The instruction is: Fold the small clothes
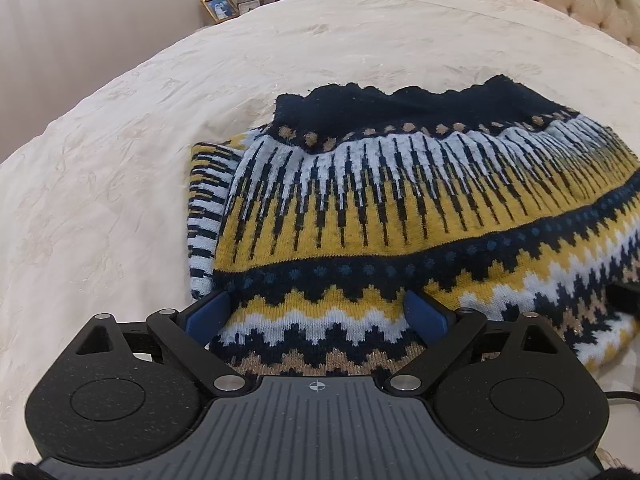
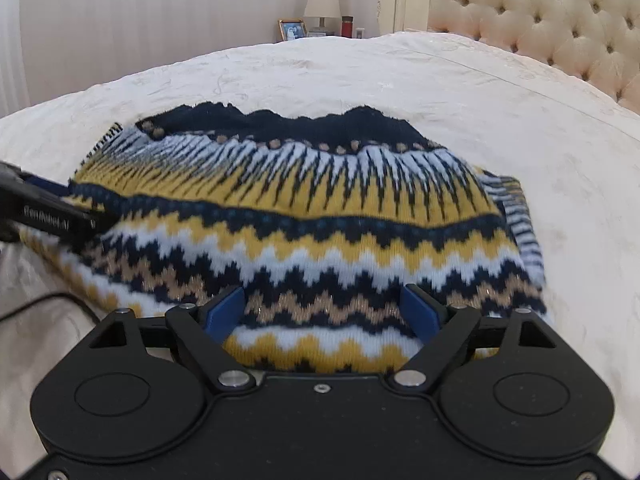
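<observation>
Knitted in navy, yellow and white, the sweater [image 1: 400, 208] lies on the bed [image 1: 120, 160], its near hem between both grippers' spread, released jaws. The left gripper [image 1: 320, 312] sits at nine o'clock of the right gripper [image 2: 322, 312], apparently so both can pinch the hem for one even fold.

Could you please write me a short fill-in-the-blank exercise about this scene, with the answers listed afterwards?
1. The patterned sweater lies on a cream-coloured ____.
2. Both the left gripper and the right gripper have their jaws ____, with knit between the fingers.
3. The pads on the fingers are ____ in colour.
4. In the right wrist view, a framed ____ stands beside the lamp.

Answers: bed; open; blue; photo
</observation>
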{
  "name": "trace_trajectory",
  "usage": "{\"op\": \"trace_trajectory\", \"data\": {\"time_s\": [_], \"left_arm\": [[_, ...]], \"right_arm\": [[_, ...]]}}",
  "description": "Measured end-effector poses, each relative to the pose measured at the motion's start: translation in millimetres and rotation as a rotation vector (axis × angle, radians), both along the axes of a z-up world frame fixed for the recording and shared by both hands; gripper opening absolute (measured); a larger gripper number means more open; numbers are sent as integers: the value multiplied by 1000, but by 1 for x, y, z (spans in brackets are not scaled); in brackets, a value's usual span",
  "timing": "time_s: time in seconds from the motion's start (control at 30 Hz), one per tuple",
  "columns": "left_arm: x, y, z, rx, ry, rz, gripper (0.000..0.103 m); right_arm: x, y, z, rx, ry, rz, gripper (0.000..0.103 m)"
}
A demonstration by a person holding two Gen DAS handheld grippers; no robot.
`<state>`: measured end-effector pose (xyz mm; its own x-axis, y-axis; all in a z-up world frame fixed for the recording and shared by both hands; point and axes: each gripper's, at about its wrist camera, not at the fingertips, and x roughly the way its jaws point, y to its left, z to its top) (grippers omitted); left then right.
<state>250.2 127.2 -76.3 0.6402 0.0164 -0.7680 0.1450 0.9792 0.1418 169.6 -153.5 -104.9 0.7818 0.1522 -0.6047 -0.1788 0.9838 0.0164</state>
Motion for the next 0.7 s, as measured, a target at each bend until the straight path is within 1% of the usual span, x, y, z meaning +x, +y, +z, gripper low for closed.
{"op": "trace_trajectory", "data": {"time_s": [0.13,0.27,0.4,0.5,0.63,0.7], "left_arm": [[0,1,-1,-1,-4,9,98],[-2,2,0,0,-6,10,98],[-15,9,6,-7,12,-19,98],[-33,23,3,-59,36,-14,98],[-51,32,-3,-74,17,-9,99],[-53,34,-6,-97,9,17,100]], "right_arm": [[-4,-1,-11,22,-29,-18,94],[-6,-5,-16,55,-42,-24,95],[-6,-7,-17,69,-45,-24,95],[-6,-7,-17,72,-47,-24,95],[-6,-7,-17,77,-46,-24,96],[-6,-9,-17,86,-45,-21,97]]}}
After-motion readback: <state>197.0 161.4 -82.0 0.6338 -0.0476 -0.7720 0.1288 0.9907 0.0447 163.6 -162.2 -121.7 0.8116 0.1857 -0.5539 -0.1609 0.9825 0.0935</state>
